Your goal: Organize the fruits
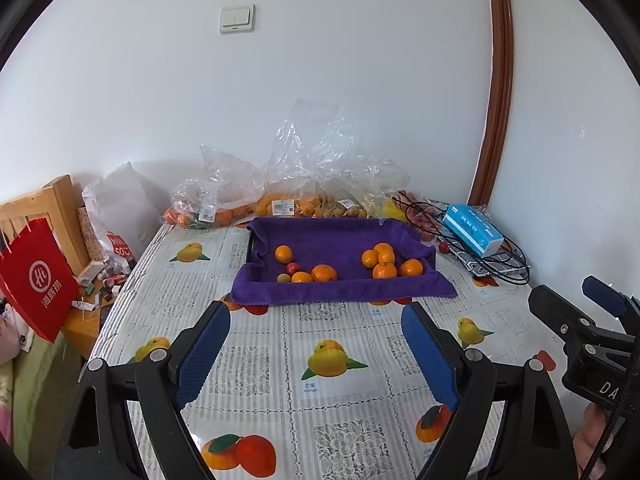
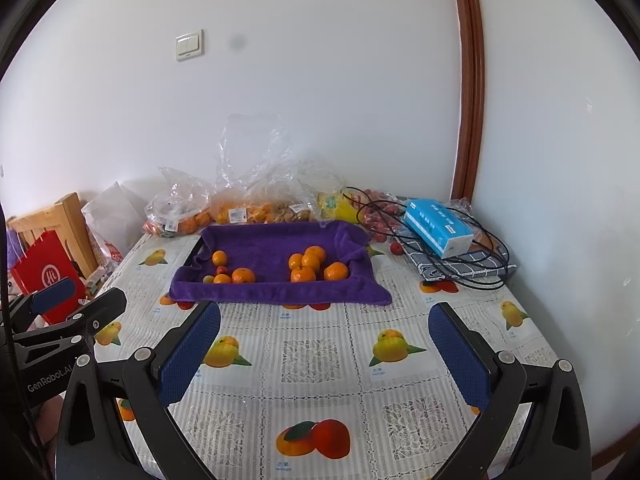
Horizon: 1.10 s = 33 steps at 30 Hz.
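A tray lined with a purple towel [image 1: 340, 236] [image 2: 276, 240] sits at the back of the table. A cluster of oranges [image 1: 385, 259] [image 2: 308, 262] lies in its right half. In its left half lie three oranges [image 1: 324, 273] [image 2: 243, 275], a small red fruit [image 1: 292, 268] and a small green fruit [image 1: 283, 278]. My left gripper [image 1: 316, 320] is open and empty, above the table in front of the tray. My right gripper [image 2: 324, 322] is open and empty, beside it to the right, also short of the tray.
Clear plastic bags of fruit [image 1: 288, 196] [image 2: 248, 204] lie against the wall behind the tray. A blue tissue box [image 1: 472, 230] [image 2: 438, 226], black cables [image 1: 500, 268] and a checked cloth [image 2: 460, 266] lie at back right. A red paper bag [image 1: 38, 276] hangs left of the table.
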Each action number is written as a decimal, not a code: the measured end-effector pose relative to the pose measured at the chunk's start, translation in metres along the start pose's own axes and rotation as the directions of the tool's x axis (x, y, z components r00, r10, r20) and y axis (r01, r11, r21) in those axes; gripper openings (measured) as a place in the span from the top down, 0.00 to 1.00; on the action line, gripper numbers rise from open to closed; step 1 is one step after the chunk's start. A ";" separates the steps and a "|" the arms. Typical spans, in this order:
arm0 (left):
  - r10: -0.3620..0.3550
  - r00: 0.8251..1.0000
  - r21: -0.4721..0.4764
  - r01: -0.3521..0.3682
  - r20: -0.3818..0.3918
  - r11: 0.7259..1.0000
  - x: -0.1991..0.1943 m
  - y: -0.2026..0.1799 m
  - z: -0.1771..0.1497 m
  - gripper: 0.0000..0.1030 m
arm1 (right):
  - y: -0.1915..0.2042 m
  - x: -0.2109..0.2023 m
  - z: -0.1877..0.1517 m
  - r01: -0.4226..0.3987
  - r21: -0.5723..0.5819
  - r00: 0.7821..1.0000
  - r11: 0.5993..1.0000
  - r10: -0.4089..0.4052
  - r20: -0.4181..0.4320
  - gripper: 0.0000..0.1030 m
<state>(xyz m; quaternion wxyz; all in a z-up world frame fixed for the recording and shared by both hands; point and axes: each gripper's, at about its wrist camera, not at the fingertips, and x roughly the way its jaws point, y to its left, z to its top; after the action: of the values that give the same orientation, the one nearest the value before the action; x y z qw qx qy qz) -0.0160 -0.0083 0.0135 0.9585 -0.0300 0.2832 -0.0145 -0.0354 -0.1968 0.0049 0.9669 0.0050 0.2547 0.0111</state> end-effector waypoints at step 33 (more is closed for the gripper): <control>0.010 1.000 -0.012 -0.010 0.004 1.000 -0.002 0.002 -0.001 0.15 | 0.006 -0.004 0.000 0.002 -0.006 1.000 1.000 -0.002 0.007 0.01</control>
<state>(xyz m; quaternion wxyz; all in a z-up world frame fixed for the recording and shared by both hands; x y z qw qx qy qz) -0.0176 -0.0061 0.0138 0.9589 -0.0346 0.2814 -0.0081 -0.0386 -0.1909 0.0070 0.9678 0.0020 0.2513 0.0109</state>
